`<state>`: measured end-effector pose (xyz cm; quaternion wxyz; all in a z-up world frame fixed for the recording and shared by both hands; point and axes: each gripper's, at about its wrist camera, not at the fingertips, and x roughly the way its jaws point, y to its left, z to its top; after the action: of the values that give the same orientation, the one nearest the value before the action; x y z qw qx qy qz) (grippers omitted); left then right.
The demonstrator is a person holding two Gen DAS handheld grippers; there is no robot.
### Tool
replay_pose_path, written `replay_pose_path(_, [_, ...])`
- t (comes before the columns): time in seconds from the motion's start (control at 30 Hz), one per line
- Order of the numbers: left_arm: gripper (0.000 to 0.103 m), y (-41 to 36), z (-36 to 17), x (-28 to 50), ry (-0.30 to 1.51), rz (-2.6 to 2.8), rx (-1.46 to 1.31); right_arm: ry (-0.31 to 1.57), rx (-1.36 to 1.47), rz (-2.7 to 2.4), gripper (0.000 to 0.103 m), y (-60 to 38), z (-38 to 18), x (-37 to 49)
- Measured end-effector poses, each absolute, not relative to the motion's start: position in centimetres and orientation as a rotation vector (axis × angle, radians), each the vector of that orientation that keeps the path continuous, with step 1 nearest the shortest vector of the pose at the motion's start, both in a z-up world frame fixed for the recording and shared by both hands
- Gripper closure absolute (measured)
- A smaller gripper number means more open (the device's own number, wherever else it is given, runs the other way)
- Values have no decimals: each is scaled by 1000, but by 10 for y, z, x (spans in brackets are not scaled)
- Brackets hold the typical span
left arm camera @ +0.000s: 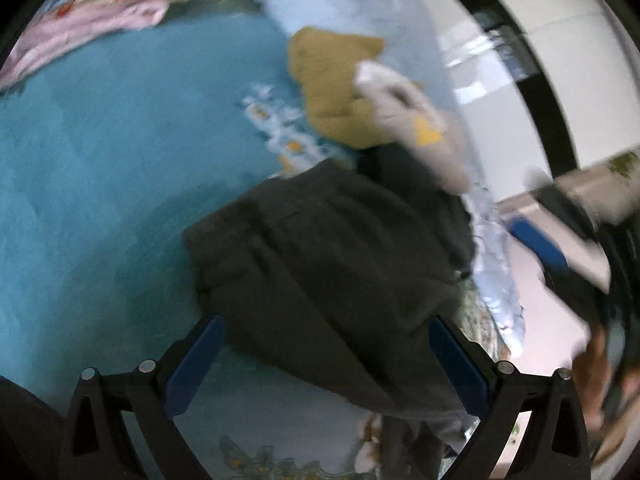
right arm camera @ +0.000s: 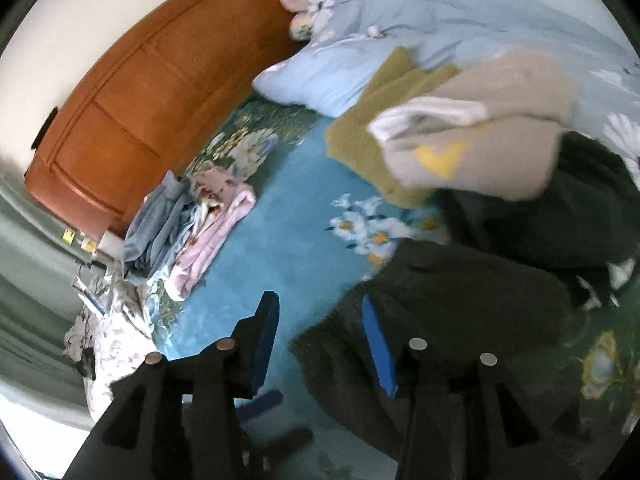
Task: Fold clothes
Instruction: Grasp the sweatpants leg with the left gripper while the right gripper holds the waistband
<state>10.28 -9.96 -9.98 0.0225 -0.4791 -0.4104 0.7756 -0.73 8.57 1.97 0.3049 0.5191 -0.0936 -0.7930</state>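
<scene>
Dark garment (left arm camera: pixel 332 264) lies with long axis running away between spread left gripper (left arm camera: pixel 328 360); right gripper (right arm camera: pixel 320 336) spread too

Even, soft daylight throughout, no hard shadows; brightest on the white floor (left arm camera: pixel 500 92) at upper right of the left wrist view, with streaked glare there. Heavy motion blur across the left wrist view, smearing the dark garment (left arm camera: pixel 332 264) and the beige garment (left arm camera: pixel 416 128); lighter blur in the right wrist view, sharpest on the wooden headboard (right arm camera: pixel 132 92), softest on the beige garment. Strong fisheye bending at the rims, black vignette in all corners.
</scene>
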Motion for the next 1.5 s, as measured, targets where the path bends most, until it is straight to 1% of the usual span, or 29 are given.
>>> replay_pose_path(0.07, [0,-108,-110,104,-1354,2403,-1529,-302,1377,-2138,54,117,17,-2])
replay_pose_path(0.13, [0,-111,-118,103,-1386,2389,-1577,-374,1407,-2186,53,153,8,16])
replay_pose_path(0.27, [1,-108,-130,91,-1319,2416,-1679,-537,1496,-2283,52,227,-13,69])
replay_pose_path(0.33, [1,-110,-137,83,-1314,2417,-1715,-622,1540,-2328,52,264,-24,95])
replay_pose_path(0.4, [8,-118,-147,81,-1385,2402,-1745,-710,1582,-2372,52,301,-35,121])
replay_pose_path(0.5, [11,-131,-155,92,-1558,2368,-1718,-847,1645,-2432,52,357,-52,160])
replay_pose_path(0.53, [12,-134,-158,94,-1589,2362,-1720,-887,1669,-2447,52,373,-57,173])
replay_pose_path(0.57, [15,-136,-161,95,-1613,2354,-1726,-901,1706,-2446,52,381,-63,185])
replay_pose_path(0.63, [25,-135,-167,93,-1604,2331,-1757,-928,1783,-2441,52,395,-75,210])
replay_pose_path(0.67, [33,-133,-169,92,-1599,2313,-1762,-941,1819,-2437,52,401,-81,221])
replay_pose_path(0.7, [38,-131,-171,91,-1599,2295,-1761,-955,1847,-2426,49,404,-88,231])
replay_pose_path(0.73, [41,-130,-174,90,-1601,2281,-1760,-972,1865,-2418,47,406,-95,239])
replay_pose_path(0.77, [45,-130,-176,90,-1605,2269,-1762,-984,1872,-2408,46,406,-99,243])
replay_pose_path(0.8, [52,-130,-177,91,-1610,2262,-1763,-995,1877,-2402,45,405,-103,246])
replay_pose_path(0.83, [56,-131,-178,92,-1618,2255,-1759,-996,1869,-2411,44,404,-105,245])
replay_pose_path(0.9, [67,-132,-177,95,-1640,2243,-1734,-1029,1820,-2437,44,405,-107,240])
replay_pose_path(0.97, [70,-132,-174,98,-1637,2255,-1714,-1081,1750,-2466,44,406,-107,232])
replay_pose_path(1.1, [76,-131,-170,103,-1631,2282,-1674,-1230,1579,-2498,34,412,-106,217])
replay_pose_path(1.2, [78,-133,-163,104,-1608,2319,-1628,-1393,1524,-2511,34,421,-112,207])
replay_pose_path(1.23, [78,-133,-160,105,-1597,2334,-1610,-1463,1544,-2514,34,426,-115,207])
replay_pose_path(1.27, [79,-134,-157,106,-1584,2352,-1588,-1535,1564,-2515,42,430,-119,207])
replay_pose_path(1.3, [79,-135,-153,106,-1570,2370,-1566,-1607,1584,-2514,74,435,-122,206])
replay_pose_path(1.33, [80,-135,-147,103,-1552,2390,-1542,-1664,1595,-2515,92,438,-123,206])
replay_pose_path(1.37, [80,-133,-141,101,-1523,2417,-1509,-1652,1576,-2532,99,438,-115,203])
replay_pose_path(1.47, [82,-130,-114,101,-1419,2502,-1358,-1594,1512,-2589,100,435,-85,194])
replay_pose_path(1.5, [82,-130,-106,99,-1399,2519,-1311,-1477,1465,-2647,100,428,-63,192])
